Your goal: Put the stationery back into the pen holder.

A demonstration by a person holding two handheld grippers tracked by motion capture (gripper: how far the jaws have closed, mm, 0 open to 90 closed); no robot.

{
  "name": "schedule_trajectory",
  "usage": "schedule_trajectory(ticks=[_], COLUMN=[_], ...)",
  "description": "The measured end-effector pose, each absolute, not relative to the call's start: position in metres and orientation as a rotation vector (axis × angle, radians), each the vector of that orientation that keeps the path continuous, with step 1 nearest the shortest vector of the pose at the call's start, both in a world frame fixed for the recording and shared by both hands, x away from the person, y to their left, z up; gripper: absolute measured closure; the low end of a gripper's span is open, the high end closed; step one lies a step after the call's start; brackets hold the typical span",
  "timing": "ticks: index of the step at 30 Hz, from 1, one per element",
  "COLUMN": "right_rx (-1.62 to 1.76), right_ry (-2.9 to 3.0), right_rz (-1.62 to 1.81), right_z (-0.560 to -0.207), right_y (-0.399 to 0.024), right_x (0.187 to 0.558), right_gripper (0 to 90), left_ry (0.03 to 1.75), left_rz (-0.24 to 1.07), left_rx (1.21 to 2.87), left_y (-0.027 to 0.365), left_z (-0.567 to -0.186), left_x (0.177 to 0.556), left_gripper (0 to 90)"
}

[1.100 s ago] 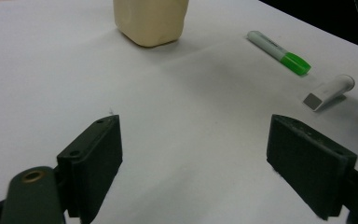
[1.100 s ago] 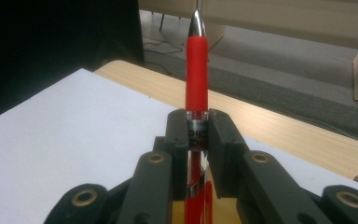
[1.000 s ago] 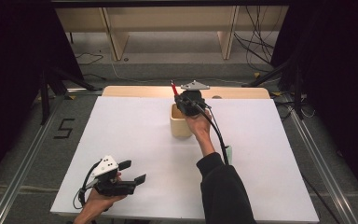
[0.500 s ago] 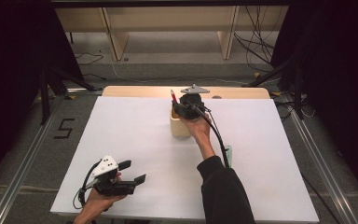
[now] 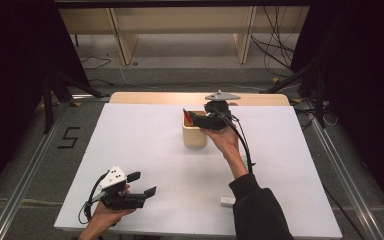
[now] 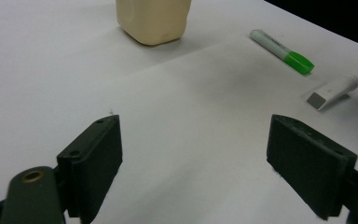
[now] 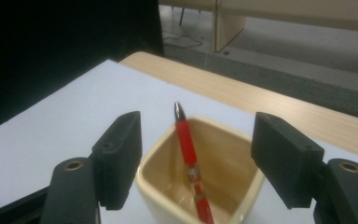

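Note:
A cream square cup (image 5: 194, 136) stands at the far middle of the white table (image 5: 145, 135). A red pen (image 5: 186, 116) leans inside it, tip up. My right gripper (image 5: 196, 120) hovers at the cup's right rim, open; its jaws have just been opening and no pad touches the pen. In the right gripper view the pen (image 7: 187, 142) rises from the cup (image 7: 145, 183) between the spread jaws of the right gripper (image 7: 198, 142). My left gripper (image 5: 143, 183) rests open near the front left edge with nothing in it. The left gripper (image 6: 196, 163) looks toward the cup (image 6: 153, 21).
A green-capped marker (image 6: 282, 50) and a small white capped object (image 6: 333, 92) lie on the table to the right of the left gripper's line. The white object (image 5: 227, 201) sits by the right sleeve. A wooden strip (image 5: 150, 98) borders the far edge.
The red pen sank from above the cup into it. The right jaws spread apart and let it go, and that gripper drew slightly to the right. The left gripper stayed still.

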State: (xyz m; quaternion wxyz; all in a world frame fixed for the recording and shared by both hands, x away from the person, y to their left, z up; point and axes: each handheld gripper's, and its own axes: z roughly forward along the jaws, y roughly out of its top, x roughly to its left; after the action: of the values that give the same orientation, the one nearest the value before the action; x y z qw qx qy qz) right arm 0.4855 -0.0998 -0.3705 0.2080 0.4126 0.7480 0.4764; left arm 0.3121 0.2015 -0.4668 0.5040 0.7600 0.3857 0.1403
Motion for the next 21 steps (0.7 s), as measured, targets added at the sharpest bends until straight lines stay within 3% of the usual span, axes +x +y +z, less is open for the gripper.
schedule_trajectory(ticks=[21], right_rx=[1.069], right_ry=[2.303], right_rz=[1.254], right_z=[-0.376], right_y=[-0.145], right_x=[0.421], right_gripper=[27.1], left_ry=[0.935], left_rz=[0.338], left_rx=[1.840], left_y=[0.200], left_z=[-0.468], left_x=[0.312], left_gripper=[17.7])
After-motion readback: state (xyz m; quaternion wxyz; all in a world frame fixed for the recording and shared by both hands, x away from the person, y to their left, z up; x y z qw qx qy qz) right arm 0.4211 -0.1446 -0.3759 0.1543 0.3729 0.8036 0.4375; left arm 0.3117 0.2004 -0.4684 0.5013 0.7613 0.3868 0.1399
